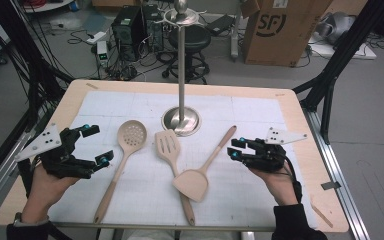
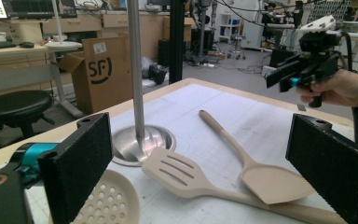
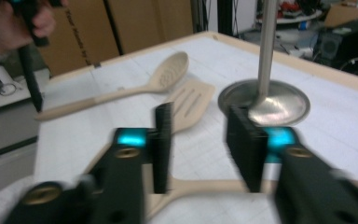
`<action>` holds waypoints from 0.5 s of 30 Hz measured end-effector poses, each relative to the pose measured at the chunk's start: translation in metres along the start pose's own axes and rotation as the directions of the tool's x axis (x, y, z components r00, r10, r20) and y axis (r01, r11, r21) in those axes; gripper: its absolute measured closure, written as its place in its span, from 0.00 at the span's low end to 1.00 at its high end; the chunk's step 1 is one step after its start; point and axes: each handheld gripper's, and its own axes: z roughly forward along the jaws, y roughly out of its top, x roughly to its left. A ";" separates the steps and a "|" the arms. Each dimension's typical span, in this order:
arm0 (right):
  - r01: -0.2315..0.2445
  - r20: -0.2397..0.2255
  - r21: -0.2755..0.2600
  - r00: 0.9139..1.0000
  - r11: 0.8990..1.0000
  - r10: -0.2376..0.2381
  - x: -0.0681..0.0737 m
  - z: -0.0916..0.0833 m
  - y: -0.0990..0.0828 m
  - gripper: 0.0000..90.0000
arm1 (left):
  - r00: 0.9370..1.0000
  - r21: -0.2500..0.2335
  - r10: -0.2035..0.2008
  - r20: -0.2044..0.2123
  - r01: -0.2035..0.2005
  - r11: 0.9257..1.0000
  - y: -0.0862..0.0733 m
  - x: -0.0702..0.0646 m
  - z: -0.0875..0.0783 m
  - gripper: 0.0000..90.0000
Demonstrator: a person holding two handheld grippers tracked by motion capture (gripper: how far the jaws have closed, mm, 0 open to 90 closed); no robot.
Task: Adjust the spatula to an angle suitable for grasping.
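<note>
- Beige utensils, three in all, lie on the white mat of the worktop (image 1: 300, 150): one skimmer (image 1: 131, 134) at left, one slotted turner (image 1: 168, 145) in the middle, one spatula (image 1: 192, 182) at right.
- The spatula's blade rests across the turner's handle; the skimmer lies apart.
- One steel stand (image 1: 181, 119) rises behind them, mid-worktop.
- The left gripper (image 1: 96, 145) hovers left of the skimmer, jaws wide apart, nothing between.
- The right gripper (image 1: 234, 148) sits just beside the spatula's handle, jaws partly open, empty.
- Bare mat runs along the near edge and the far corners.
</note>
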 end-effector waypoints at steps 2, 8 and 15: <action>-0.014 0.015 0.033 1.000 0.999 0.013 -0.001 0.007 -0.003 0.89 | 1.000 0.003 -0.002 -0.004 0.002 1.000 -0.001 0.000 -0.001 0.09; -0.031 0.030 0.116 0.999 0.993 0.028 -0.002 0.029 -0.008 1.00 | 1.000 0.008 -0.005 -0.010 0.006 1.000 -0.002 -0.001 -0.003 0.09; -0.020 0.029 0.177 0.999 0.984 0.015 0.000 0.055 -0.014 1.00 | 1.000 0.018 -0.009 -0.014 0.009 1.000 -0.004 -0.001 -0.005 0.09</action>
